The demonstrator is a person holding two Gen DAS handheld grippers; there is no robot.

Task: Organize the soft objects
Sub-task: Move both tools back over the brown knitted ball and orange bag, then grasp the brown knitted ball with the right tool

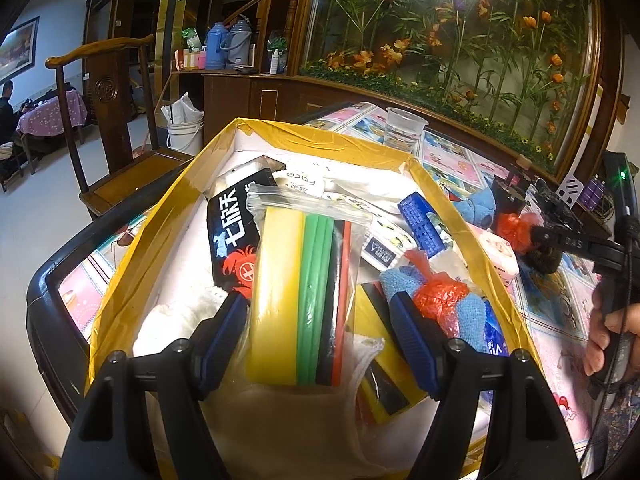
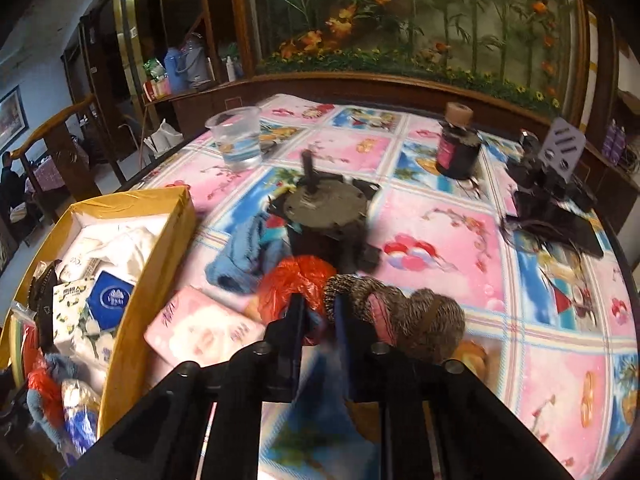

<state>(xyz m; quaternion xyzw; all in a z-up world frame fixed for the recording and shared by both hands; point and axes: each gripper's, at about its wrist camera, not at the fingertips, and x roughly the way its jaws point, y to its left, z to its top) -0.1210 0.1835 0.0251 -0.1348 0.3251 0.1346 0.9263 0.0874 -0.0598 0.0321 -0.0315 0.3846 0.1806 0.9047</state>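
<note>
My left gripper [image 1: 316, 312] hangs open over the yellow-taped box [image 1: 320, 136]. A clear bag of yellow, green, black and red sponges [image 1: 296, 292] lies between its fingers, untouched by the pads. The box also holds a black packet [image 1: 240, 232], a white fluffy cloth [image 1: 176, 320], a blue roller [image 1: 424, 224] and a red bag with blue cloth [image 1: 440, 296]. On the tablecloth beside the box, my right gripper [image 2: 318, 304] is shut on a crumpled red plastic bag [image 2: 296, 280]. The pink tissue pack [image 2: 200, 328], a blue cloth [image 2: 240, 260] and a brown knit piece [image 2: 400, 312] lie around it.
A dark round motor-like object [image 2: 324, 208] stands just behind the red bag. Farther back are a plastic cup [image 2: 238, 140] and a dark bottle [image 2: 458, 148]; a black stand [image 2: 552, 184] is at the right. A wooden chair [image 1: 120, 152] stands left of the table.
</note>
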